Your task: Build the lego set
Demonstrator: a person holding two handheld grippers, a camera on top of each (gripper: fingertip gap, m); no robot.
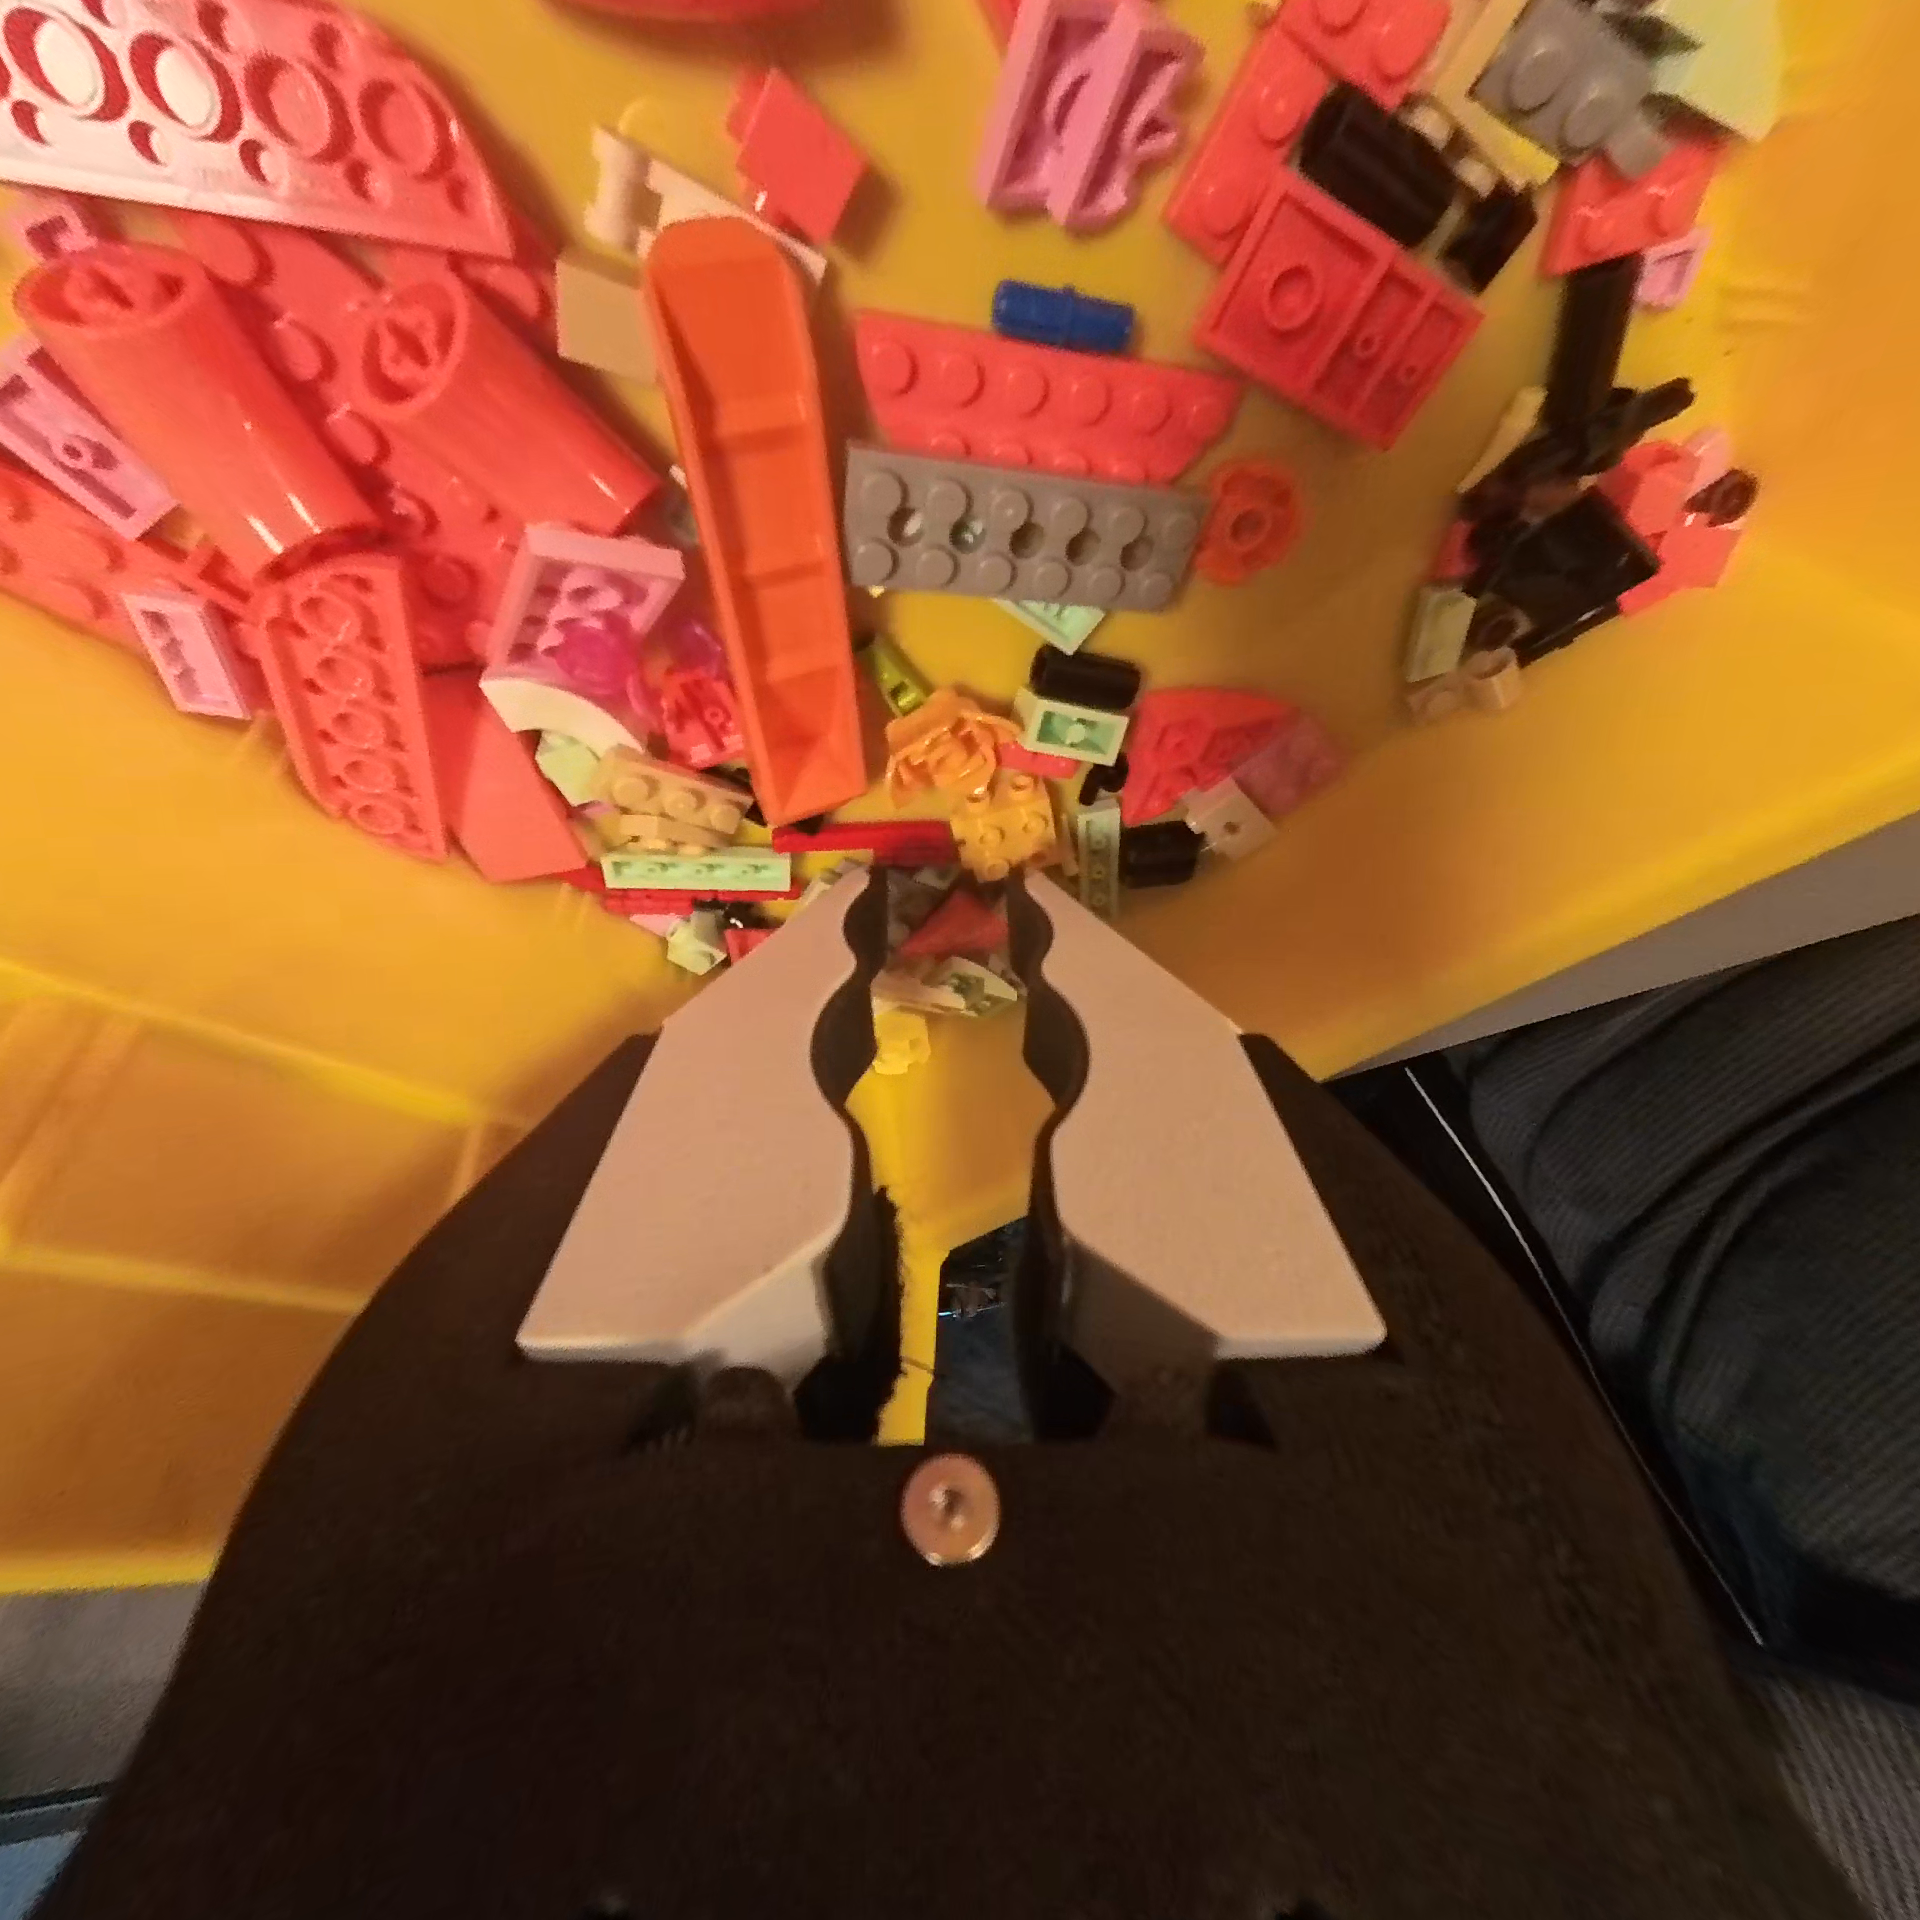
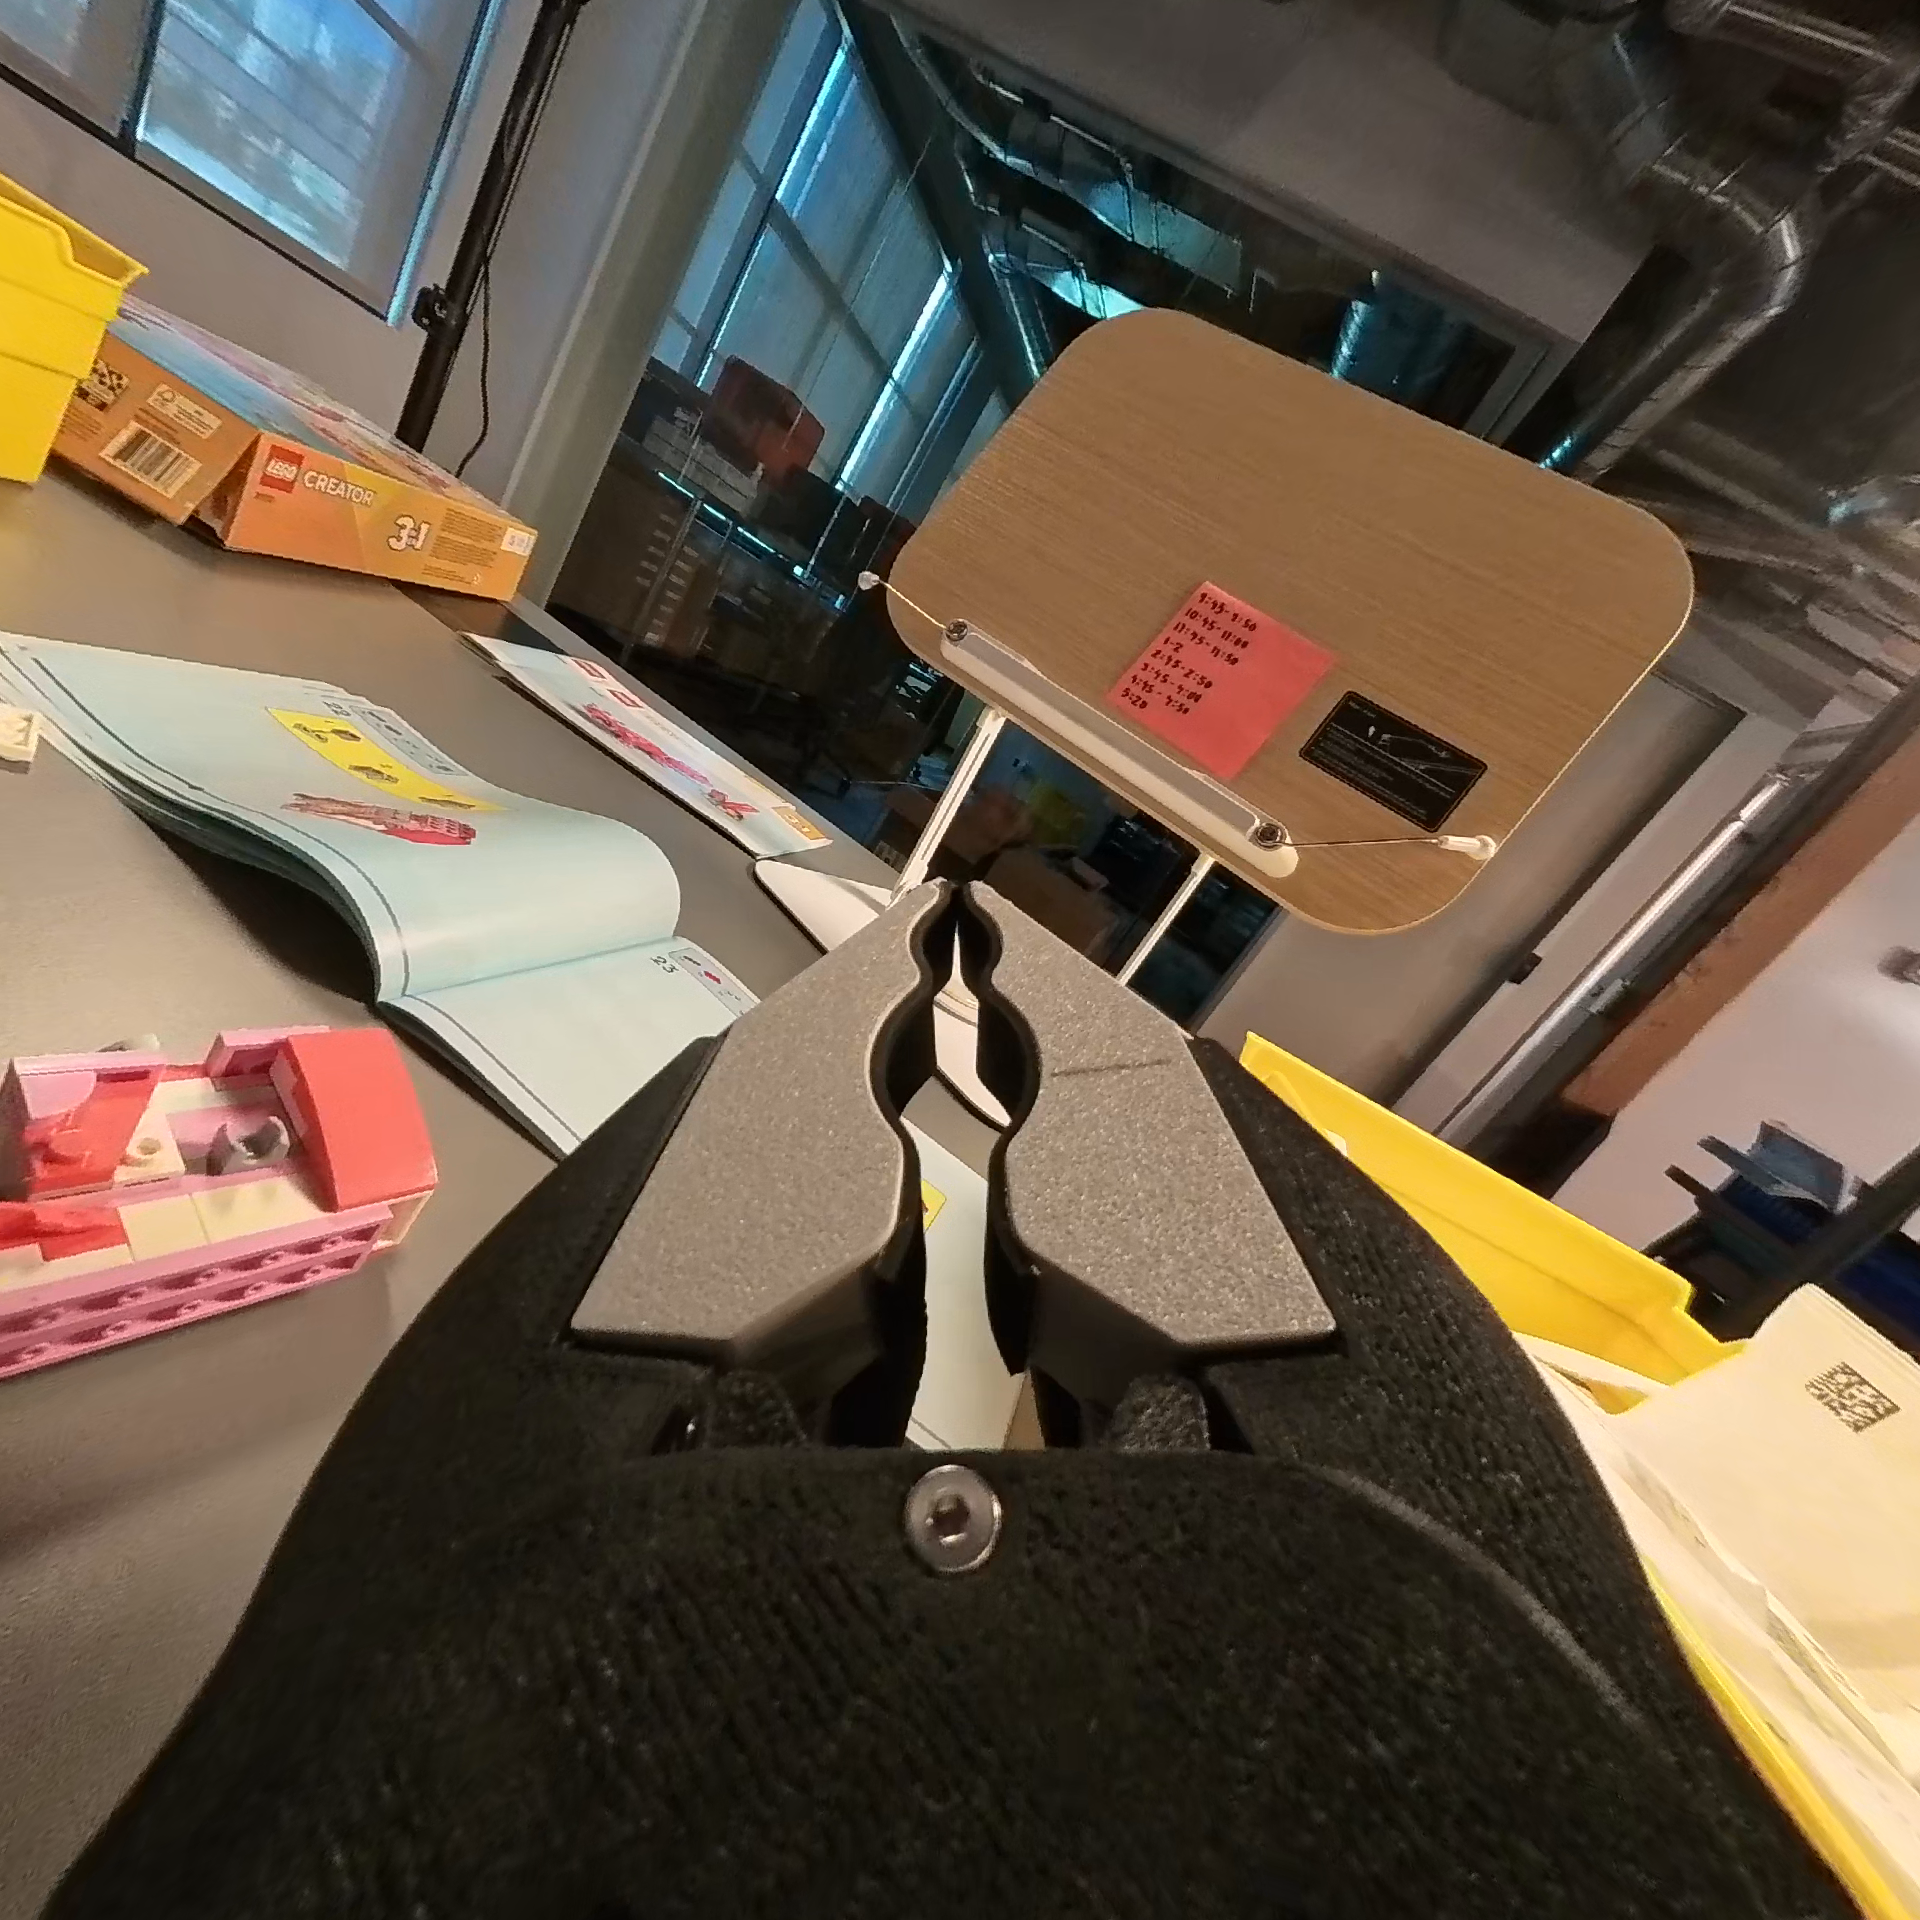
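Note:
My left gripper (image 1: 943, 894) points down into a yellow bin (image 1: 312, 935) full of loose bricks, mostly red and pink. Its fingers stand apart over a heap of small pieces. A small red wedge (image 1: 951, 928) lies between the fingertips, with a mint piece (image 1: 966, 987) just behind it and a yellow-orange brick (image 1: 1003, 821) just ahead. I cannot see the pads pressing on any piece. A long orange piece (image 1: 758, 520) and a grey plate (image 1: 1023, 525) lie farther on. My right gripper (image 2: 956, 894) is shut with nothing between its fingertips, raised above the grey table (image 2: 156, 1558).
A part-built pink and red brick model (image 2: 208, 1153) stands on the table at left, near an open instruction booklet (image 2: 416, 883). An orange box (image 2: 312, 488), a wooden board on a stand (image 2: 1299, 665) and another yellow bin (image 2: 1455, 1195) are around. Spacing between my two grippers at the tips: around 50 cm. From the left gripper's tips to the grey plate (image 1: 1023, 525) is close to 6 cm.

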